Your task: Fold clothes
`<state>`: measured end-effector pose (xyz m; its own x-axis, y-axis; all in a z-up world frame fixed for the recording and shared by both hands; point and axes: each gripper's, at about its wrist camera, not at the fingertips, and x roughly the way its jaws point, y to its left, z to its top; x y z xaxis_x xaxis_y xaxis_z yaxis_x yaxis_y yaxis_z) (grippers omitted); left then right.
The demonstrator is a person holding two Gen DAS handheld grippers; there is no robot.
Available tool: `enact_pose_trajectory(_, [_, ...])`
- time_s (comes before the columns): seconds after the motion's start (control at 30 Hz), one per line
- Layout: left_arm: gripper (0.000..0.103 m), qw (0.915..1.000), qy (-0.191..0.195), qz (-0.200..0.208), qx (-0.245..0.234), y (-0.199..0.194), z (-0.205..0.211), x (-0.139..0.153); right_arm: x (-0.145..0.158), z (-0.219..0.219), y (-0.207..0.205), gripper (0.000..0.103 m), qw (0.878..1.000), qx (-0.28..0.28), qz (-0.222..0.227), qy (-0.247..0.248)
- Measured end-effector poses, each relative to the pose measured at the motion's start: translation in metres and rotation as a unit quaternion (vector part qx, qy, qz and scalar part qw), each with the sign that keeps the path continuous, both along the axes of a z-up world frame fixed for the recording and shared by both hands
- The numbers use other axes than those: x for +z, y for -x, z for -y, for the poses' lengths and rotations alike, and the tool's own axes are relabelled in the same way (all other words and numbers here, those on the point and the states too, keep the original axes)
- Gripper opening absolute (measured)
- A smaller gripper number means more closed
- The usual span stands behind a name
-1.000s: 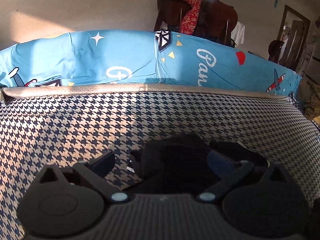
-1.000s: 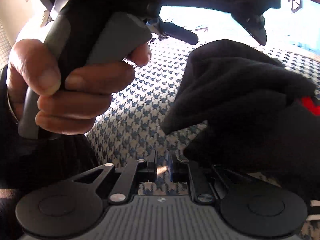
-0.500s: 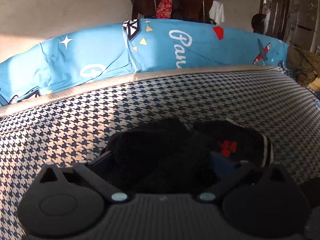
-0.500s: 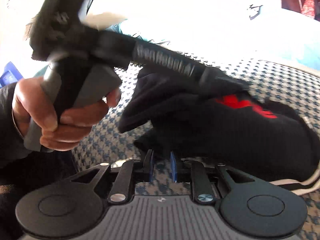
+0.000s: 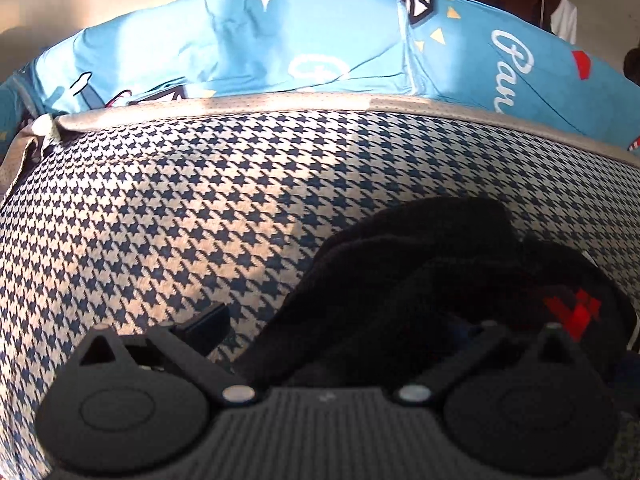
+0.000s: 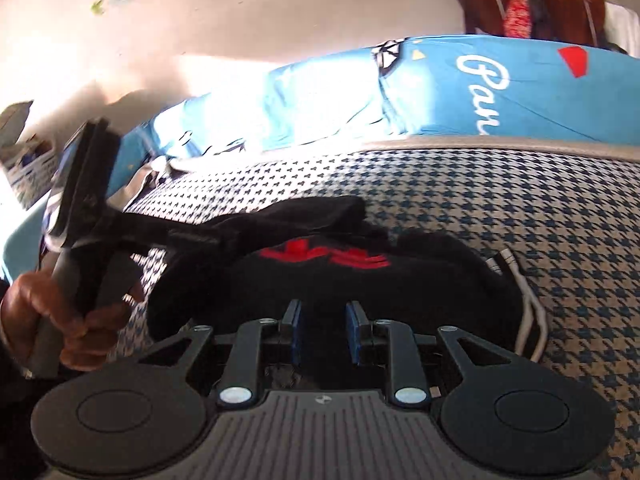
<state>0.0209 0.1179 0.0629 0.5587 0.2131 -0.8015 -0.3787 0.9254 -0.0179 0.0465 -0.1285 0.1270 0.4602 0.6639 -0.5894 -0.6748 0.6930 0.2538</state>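
Lying bunched on the houndstooth cushion (image 6: 520,208), the black garment (image 6: 360,280) sits directly ahead of the right gripper (image 6: 325,330), its long axis running crosswise to the fingers, with a red logo (image 6: 324,258) on top and white drawstrings (image 6: 532,312) trailing off its right end. The right jaws stand narrowly parted and empty, their blue pads (image 6: 296,334) just short of the near edge of the cloth. The left gripper (image 5: 340,332) has its jaws spread wide; black cloth fills the right half of the gap, but whether it is gripped cannot be told. Seen from the right wrist, that gripper crosses over the garment's left end, held by a hand (image 6: 52,320). The right gripper appears the nearer for the coming pinch.
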Motion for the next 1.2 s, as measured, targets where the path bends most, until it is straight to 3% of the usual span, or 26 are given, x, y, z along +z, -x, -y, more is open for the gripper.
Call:
enact_pose_trajectory(0.23, [0.103,0.9978,-0.037,-0.017,0.053,0.002,-0.019,-0.001,0.008,0.0,-0.029,0.03,0.999,-0.04,-0.001,0.002])
enact_pose_trajectory(0.4, [0.103,0.9945,-0.04,-0.038,0.089,0.006,-0.036,-0.005,0.006,-0.007,-0.045,0.035,0.998,-0.055,-0.01,0.007])
enact_pose_trajectory(0.47, [0.103,0.9908,-0.056,-0.054,0.111,0.008,-0.042,-0.008,0.003,-0.01,-0.049,0.037,0.998,-0.06,-0.015,0.01])
enact_pose_trajectory(0.67, [0.103,0.9803,-0.045,-0.088,0.171,0.018,-0.069,-0.015,-0.001,-0.022,-0.061,0.043,0.997,-0.067,-0.007,0.029])
enact_pose_trajectory(0.87, [0.103,0.9716,-0.082,-0.066,0.212,0.027,-0.076,0.001,-0.008,-0.025,-0.083,0.048,0.995,-0.089,-0.011,0.05])
enact_pose_trajectory(1.03, [0.103,0.9797,-0.044,-0.01,0.195,0.032,-0.074,0.018,-0.019,-0.031,-0.096,0.057,0.994,-0.083,-0.026,0.07])
enact_pose_trajectory(1.2, [0.103,0.9907,-0.006,0.045,0.128,0.028,-0.055,0.033,-0.03,-0.035,-0.106,0.065,0.994,-0.072,-0.051,0.069])
